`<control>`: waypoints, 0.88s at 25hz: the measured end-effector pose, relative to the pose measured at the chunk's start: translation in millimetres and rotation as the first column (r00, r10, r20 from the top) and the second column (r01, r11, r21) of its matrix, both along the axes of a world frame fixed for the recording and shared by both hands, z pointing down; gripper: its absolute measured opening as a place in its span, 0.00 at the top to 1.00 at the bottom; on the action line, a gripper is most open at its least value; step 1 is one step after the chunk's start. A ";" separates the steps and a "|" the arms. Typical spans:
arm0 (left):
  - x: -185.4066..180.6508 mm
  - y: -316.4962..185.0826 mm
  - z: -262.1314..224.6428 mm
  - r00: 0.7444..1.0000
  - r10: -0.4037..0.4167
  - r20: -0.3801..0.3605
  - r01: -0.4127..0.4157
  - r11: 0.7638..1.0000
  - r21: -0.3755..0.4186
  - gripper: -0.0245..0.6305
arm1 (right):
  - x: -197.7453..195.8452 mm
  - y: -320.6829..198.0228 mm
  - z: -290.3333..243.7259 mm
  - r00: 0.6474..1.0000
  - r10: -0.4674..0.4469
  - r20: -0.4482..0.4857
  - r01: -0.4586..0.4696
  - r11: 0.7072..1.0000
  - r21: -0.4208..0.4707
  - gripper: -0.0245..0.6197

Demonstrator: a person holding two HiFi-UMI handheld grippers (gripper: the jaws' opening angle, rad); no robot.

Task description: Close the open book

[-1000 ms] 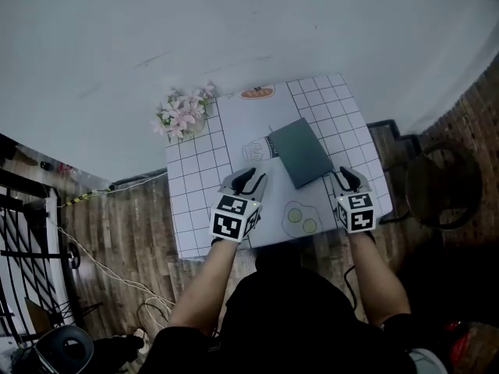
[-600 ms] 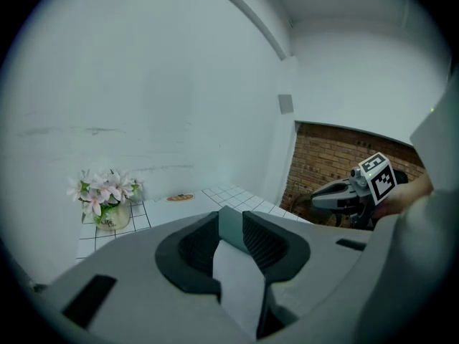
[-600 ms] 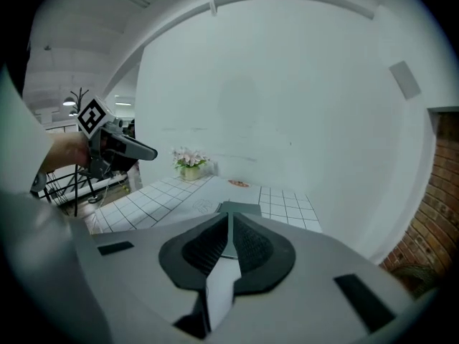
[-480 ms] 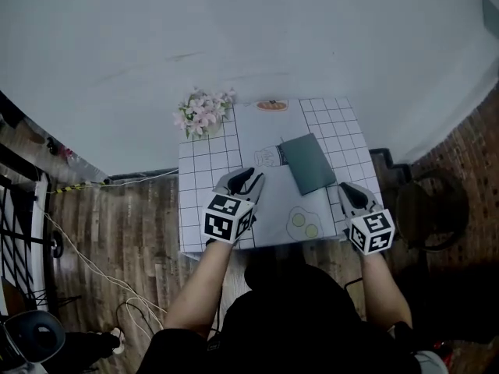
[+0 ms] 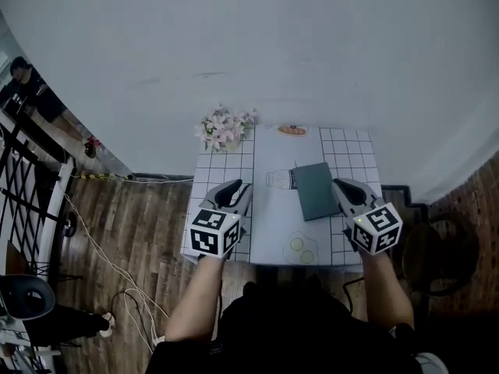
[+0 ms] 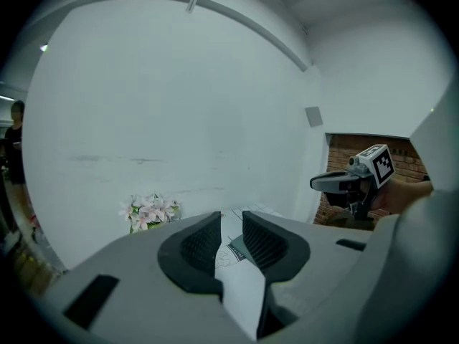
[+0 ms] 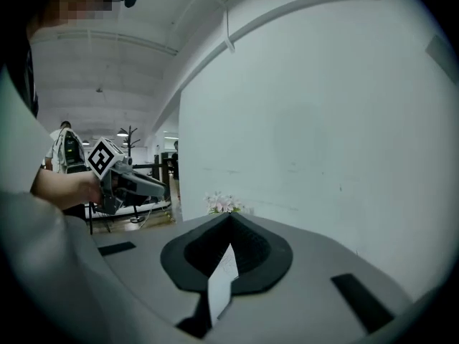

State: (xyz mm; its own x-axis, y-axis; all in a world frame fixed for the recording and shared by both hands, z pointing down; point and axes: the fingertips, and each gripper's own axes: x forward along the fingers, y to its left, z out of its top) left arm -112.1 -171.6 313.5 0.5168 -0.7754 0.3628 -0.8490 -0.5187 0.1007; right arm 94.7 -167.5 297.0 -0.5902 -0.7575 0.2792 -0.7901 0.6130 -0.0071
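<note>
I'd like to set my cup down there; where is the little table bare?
Bare: the checked cloth between the flowers and the left gripper; the pale mat left of the closed book; the back right corner behind the book. Crowded: the right edge, where the right gripper hovers by the book.

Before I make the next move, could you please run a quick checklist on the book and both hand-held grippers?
1. Book closed, flat on the table: ok.
2. Left hand-held gripper open, nothing between its jaws: ok.
3. Right hand-held gripper just closed shut, empty: ok.
4. Neither hand-held gripper touching the book: ok.
5. Flowers apart from the book, at the table's far left corner: ok.
</note>
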 end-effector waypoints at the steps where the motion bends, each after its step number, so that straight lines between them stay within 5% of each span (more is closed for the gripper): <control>1: 2.6 -0.2 -2.2 1.000 -0.018 -0.006 0.018 1.000 0.006 0.82 | 3.5 -3.7 -7.6 1.000 -0.014 -0.002 0.014 1.000 0.019 0.95; 14: 30.3 5.9 -32.5 0.997 -0.079 0.005 0.078 0.995 0.066 0.82 | 44.6 13.6 -69.4 0.993 -0.097 0.073 0.086 0.986 0.146 0.95; 22: 34.7 5.9 -43.6 0.997 -0.073 0.021 0.071 0.993 0.092 0.82 | 61.7 16.5 -77.8 0.994 -0.041 0.104 0.024 0.986 0.164 0.95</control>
